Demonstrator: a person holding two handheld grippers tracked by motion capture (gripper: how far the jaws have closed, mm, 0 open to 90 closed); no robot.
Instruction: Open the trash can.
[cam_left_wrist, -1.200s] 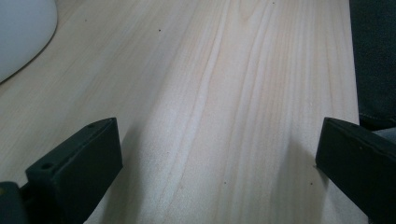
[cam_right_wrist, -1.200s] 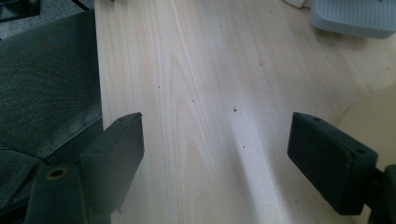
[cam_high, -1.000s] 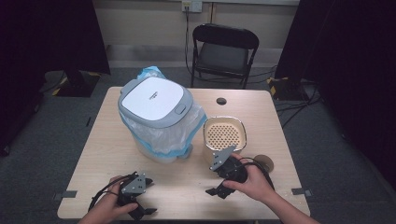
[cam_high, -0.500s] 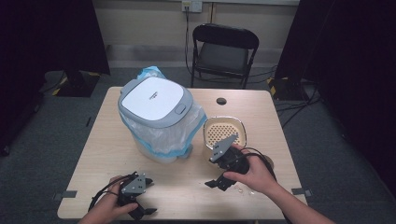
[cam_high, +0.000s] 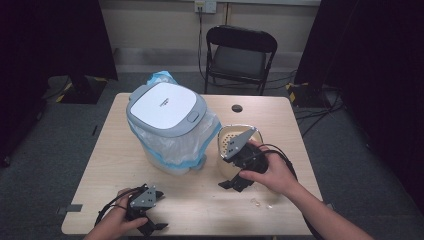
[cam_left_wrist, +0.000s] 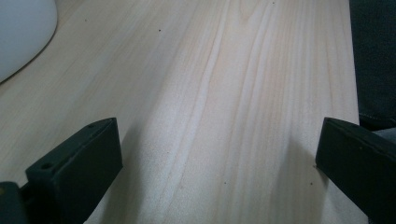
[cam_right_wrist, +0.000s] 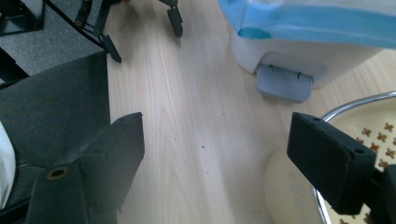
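Note:
A white pedal bin with a grey-rimmed lid and a blue-edged liner bag stands on the wooden table, left of centre. Just to its right sits a cream bowl with a metal rim and small brown figures inside. My right gripper hovers above the table at the bowl's near side, open, with bare wood between its jaws; the bowl lies beside the right-hand jaw. The bin's grey pedal faces it. My left gripper stays low at the table's front left, open over bare wood.
A black folding chair stands behind the table. A round cable hole lies near the far edge. Small clear bits lie on the wood by the right forearm. The left gripper sits near the table's edge, grey floor beyond.
The right hand has lifted its gripper higher, and it now covers more of the bowl's near side. The left gripper, bin and bowl have stayed put.

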